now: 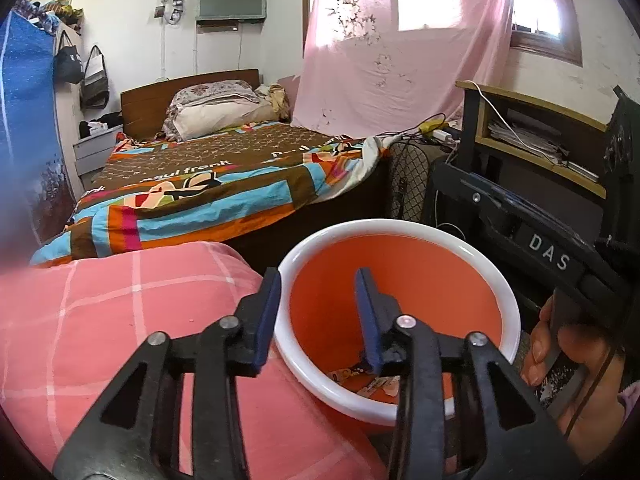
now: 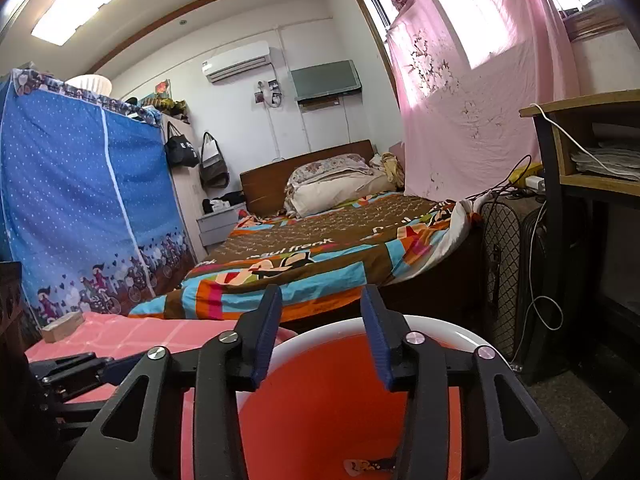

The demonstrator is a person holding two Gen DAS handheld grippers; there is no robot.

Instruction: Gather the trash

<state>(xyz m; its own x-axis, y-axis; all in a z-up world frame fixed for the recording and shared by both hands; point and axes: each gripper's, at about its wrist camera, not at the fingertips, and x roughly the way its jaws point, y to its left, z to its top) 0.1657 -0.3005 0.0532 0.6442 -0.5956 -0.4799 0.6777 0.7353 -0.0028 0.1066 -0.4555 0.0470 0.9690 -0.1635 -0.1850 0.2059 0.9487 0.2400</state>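
1. We take the orange bin (image 1: 400, 304) with the white rim as our landmark. It stands on the floor just beside the pink checked cushion (image 1: 120, 320), at the foot of the bed (image 1: 224, 176).
2. We find the trash, printed wrappers (image 1: 372, 384), lying at the bottom of the bin; in the right wrist view one wrapper (image 2: 366, 467) shows on the bin's orange floor (image 2: 320, 420).
3. We see the left gripper (image 1: 318, 320) above the bin's near rim, its jaws apart with nothing between them; one blue pad (image 1: 266, 320) hangs outside the rim over the cushion, the other inside the bin.
4. We see the right gripper (image 2: 322, 336) over the bin as well, jaws apart and empty. No earlier frame is to hand, so we record only the open stance.
5. A hand (image 1: 560, 364) holds the right gripper's black body (image 1: 560, 240), marked "DAS", to the right of the bin.
6. Behind the bin we note the bed with its patterned quilt and pillows (image 1: 224, 108); a pink curtain (image 1: 400, 48) hangs over the window beyond it.
7. Right of the bin stands a wooden desk shelf (image 1: 532, 132) with papers and a white cable; a mesh fan guard (image 2: 500, 272) sits between it and the bed.
8. Left of the bin, past the cushion, a blue fabric wardrobe (image 2: 80, 200) rises; a small box (image 2: 62, 326) rests on the cushion.
9. An air conditioner (image 2: 238, 61) is mounted on the far wall.
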